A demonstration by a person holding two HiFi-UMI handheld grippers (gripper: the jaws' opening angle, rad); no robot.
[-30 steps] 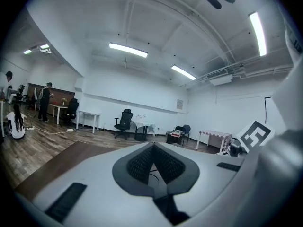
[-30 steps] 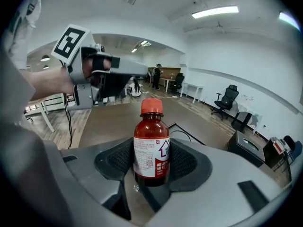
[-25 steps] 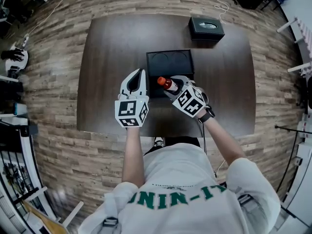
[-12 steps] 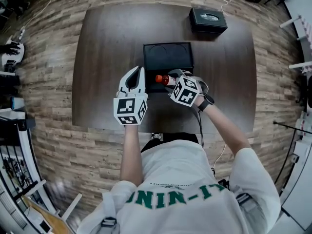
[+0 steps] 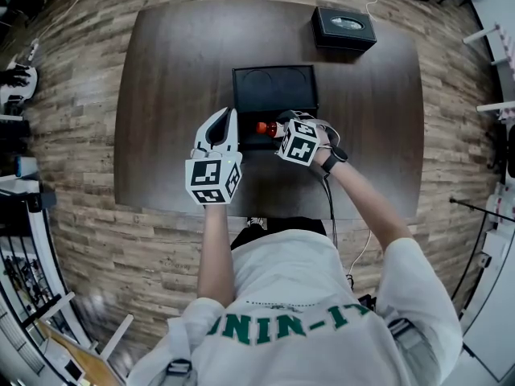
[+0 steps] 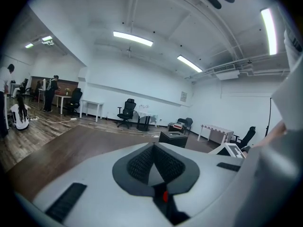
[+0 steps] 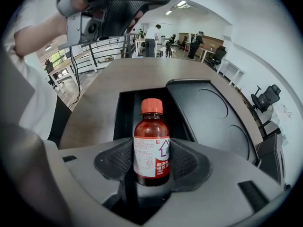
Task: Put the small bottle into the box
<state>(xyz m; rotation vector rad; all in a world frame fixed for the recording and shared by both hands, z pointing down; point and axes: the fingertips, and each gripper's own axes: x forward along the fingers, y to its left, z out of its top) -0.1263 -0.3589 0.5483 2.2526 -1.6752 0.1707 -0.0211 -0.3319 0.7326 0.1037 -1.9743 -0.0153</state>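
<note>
A small brown bottle (image 7: 151, 148) with a red cap and a white and red label stands between the pads of my right gripper (image 7: 151, 161), which is shut on it. In the head view the bottle (image 5: 267, 128) lies nearly level, cap to the left, over the near half of the open black box (image 5: 248, 141). The box's lid (image 5: 273, 88), with two round impressions, lies open on the far side. In the right gripper view the box's hollow (image 7: 127, 112) is right under the bottle. My left gripper (image 5: 228, 121) hovers just left of the box, jaws shut on nothing.
A black tissue box (image 5: 344, 27) stands at the far right of the dark brown table (image 5: 161, 95), and it also shows in the left gripper view as a tissue box (image 6: 173, 138). Wood-look floor surrounds the table. Chairs, desks and people are far back in the room.
My right gripper has carried the bottle a little left and forward over the box, and the bottle has tipped closer to level. The left gripper has hardly moved.
</note>
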